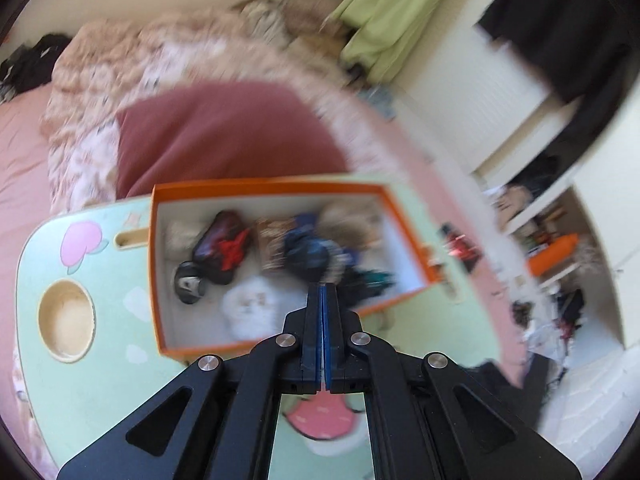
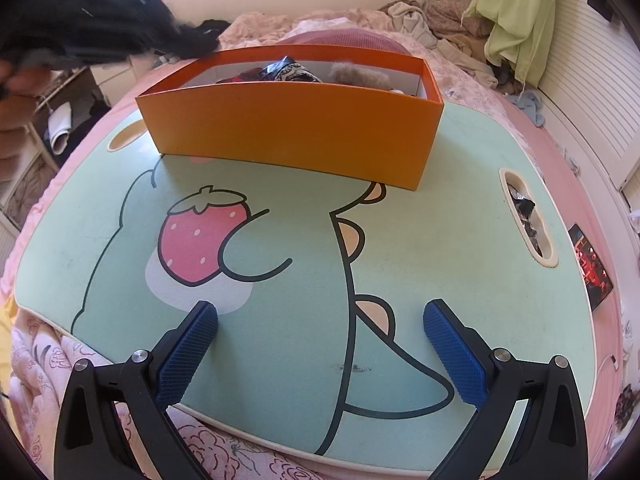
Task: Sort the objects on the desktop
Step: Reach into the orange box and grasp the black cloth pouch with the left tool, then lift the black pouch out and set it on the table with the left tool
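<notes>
Sorting centres on the orange box (image 1: 276, 190), which stands on the far half of the green lap bench (image 2: 472, 152), itself set on a pink bed (image 1: 20, 148). The box already collects the loose items: a dark pouch with a red mark (image 1: 224, 246), a white fluffy item (image 1: 252, 308), a small round black object (image 1: 188, 282) and a blurred heap of dark and patterned pieces toward its right end. Open at the top, the box accepts items dropped from above, which accounts for the left gripper (image 1: 322, 292) pointing down over its near wall. Its jaws are pressed together with nothing between the blue pads, so no item is being carried. The right gripper (image 2: 320, 312) sits low over the near edge of the bench, jaws spread wide and empty, apart from the box. The printed bench surface between the right gripper and the box is bare, so judging from these views the sorting appears close to finished.
</notes>
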`<state>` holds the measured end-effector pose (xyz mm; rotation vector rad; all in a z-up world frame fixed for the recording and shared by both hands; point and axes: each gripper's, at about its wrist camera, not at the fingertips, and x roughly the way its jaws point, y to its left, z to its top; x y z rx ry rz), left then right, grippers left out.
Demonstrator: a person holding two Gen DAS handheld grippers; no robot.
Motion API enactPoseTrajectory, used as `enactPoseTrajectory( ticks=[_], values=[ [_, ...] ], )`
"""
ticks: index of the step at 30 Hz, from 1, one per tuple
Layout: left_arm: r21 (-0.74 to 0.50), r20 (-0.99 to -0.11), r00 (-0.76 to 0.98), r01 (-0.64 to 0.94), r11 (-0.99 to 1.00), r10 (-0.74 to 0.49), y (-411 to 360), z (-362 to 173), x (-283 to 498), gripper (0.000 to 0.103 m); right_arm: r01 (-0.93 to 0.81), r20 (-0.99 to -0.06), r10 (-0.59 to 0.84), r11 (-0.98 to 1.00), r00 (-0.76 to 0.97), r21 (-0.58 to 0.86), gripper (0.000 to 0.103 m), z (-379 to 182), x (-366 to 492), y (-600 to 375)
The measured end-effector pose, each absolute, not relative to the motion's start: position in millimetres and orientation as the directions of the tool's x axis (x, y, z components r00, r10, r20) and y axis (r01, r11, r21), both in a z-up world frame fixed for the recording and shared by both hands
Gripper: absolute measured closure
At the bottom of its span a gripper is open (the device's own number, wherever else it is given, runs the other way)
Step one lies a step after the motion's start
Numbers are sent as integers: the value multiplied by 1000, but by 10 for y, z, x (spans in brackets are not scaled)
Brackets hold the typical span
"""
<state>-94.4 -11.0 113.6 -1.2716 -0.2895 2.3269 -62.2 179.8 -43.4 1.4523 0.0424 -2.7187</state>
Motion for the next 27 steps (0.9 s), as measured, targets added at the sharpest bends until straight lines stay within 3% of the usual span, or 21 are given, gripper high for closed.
enactPoseTrajectory(
  ticks=[5, 7, 9, 12, 15, 19, 22, 23, 24, 25, 27],
  values=[
    [-432, -661, -506, -345, -833, 553, -102, 1316, -609, 103, 65, -831, -39, -998, -555, 4, 0, -436, -620, 1802],
    [-421, -664, -514, -343, -840, 543, -125, 1251, -535, 103, 65, -831, -39, -998, -555, 4, 0, -437, -619, 1803],
    [-343, -714, -537, -291, -893, 449, -104, 1171, -559, 99, 65, -831, -39, -998, -555, 4, 0, -436, -621, 1799],
    [-311, -755, -544, -194, -930, 366, -108, 1085, -790, 78, 64, -831, -39, -998, -555, 4, 0, -437, -619, 1804],
    [-398, -756, -499, -164, -903, 424, -1, 996, -1023, 24, 64, -831, -39, -998, -555, 4, 0, -440, -620, 1806],
    [-343, -773, -513, -155, -926, 372, 382, 892, -1230, 23, 64, -831, -38, -998, -555, 3, 0, -441, -624, 1802],
    [-265, -859, -423, -114, -958, 288, 629, 618, -1461, 24, 64, -830, -39, -998, -556, 4, 0, -445, -625, 1805],
    [-251, -873, -405, -110, -962, 273, 644, 566, -1481, 30, 63, -831, -38, -998, -556, 3, 0, -449, -622, 1812],
    [-227, -883, -395, -114, -967, 254, 675, 496, -1507, 64, 63, -830, -38, -998, -556, 4, 0, -446, -623, 1803],
    [-208, -889, -390, -122, -971, 239, 682, 464, -1507, 71, 63, -831, -38, -998, -555, 3, 0, -452, -616, 1812],
    [-253, -864, -416, -129, -959, 284, 625, 527, -1444, 74, 63, -830, -37, -998, -556, 3, 0, -451, -614, 1796]
  ],
)
